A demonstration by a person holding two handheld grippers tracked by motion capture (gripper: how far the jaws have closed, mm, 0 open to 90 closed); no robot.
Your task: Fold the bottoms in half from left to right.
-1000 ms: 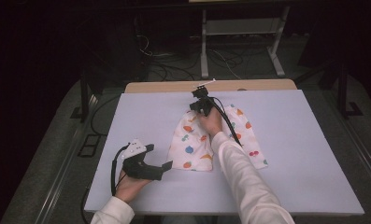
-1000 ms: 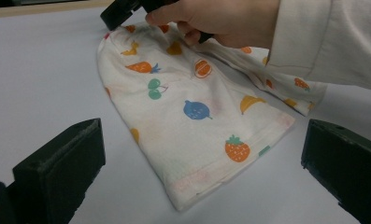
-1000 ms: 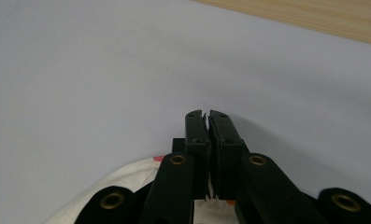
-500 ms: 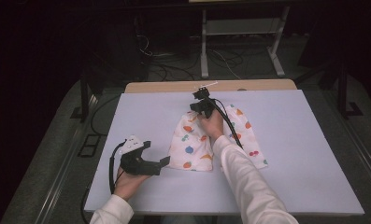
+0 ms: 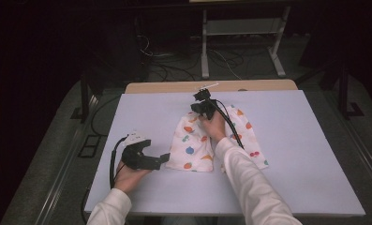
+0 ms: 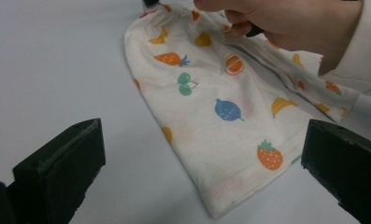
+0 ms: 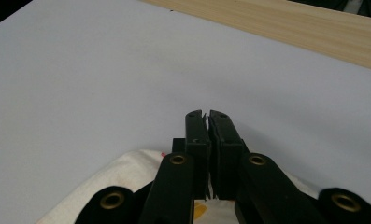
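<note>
Cloth (image 5: 207, 143): white, fruit print, lies flat mid-table on the grey table top (image 5: 305, 154), slightly right of centre. Looks folded or layered, with the near hem toward the person and the far edge toward the wooden strip (image 5: 174, 87).

Right gripper (image 5: 203, 106) sits at the cloth's far edge. In the right gripper view its jaws are pressed together with just a hairline gap, and white fabric (image 7: 127, 182) bunches right under and behind them, with a sliver of cloth seemingly pinched at the root. So I read it as clamped on the far edge, though the pinch point itself is mostly hidden by the jaw links.

Left gripper (image 5: 162, 158) is on the table just beside the cloth's near-left corner, not touching it. Jaws spread wide, nothing between them. The left gripper view looks along the cloth (image 6: 220, 116) from that corner: the near hem lies between and just ahead of the two jaws, a bit toward the right jaw.

Key relation: the cloth's long axis runs near-to-far, the right gripper has the far end, and the free near corner lies to the right of and slightly ahead of the left gripper. The left is clearly the closer tool for that corner. My guess is the next move is a short slide right and forward, then closing on the hem. Risk: grabbing only the top layer.
</note>
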